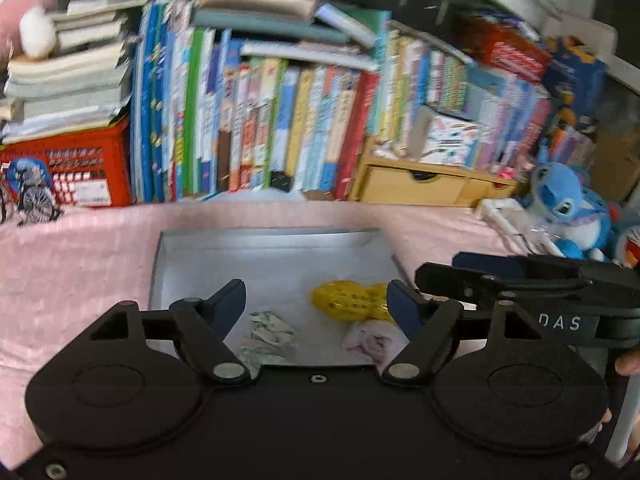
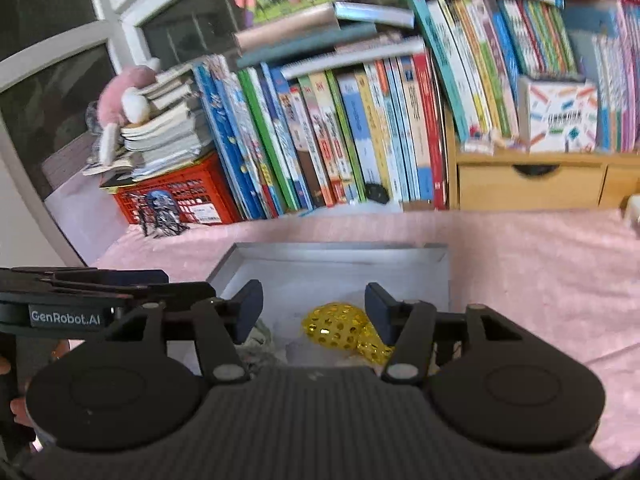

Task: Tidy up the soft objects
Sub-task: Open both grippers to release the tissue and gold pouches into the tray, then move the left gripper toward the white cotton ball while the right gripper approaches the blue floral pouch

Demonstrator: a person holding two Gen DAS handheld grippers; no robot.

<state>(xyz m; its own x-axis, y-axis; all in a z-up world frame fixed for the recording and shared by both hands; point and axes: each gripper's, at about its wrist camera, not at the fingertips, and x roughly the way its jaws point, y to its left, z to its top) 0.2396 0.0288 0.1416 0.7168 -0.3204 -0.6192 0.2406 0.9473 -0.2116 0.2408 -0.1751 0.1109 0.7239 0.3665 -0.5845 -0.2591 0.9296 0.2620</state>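
Observation:
A shallow grey box lies on the pink cloth. In it are a yellow dotted soft ball, a crumpled grey-green patterned piece and a pink-white soft item. My left gripper is open and empty, above the box's near side. My right gripper is open and empty, also above the box, with the yellow ball between its fingers in view. The right gripper's body shows at the right of the left wrist view. A blue plush toy sits at the far right.
Rows of upright books line the back. A red crate holds stacked books at the left, with a pink plush on top. A wooden drawer unit stands at the right.

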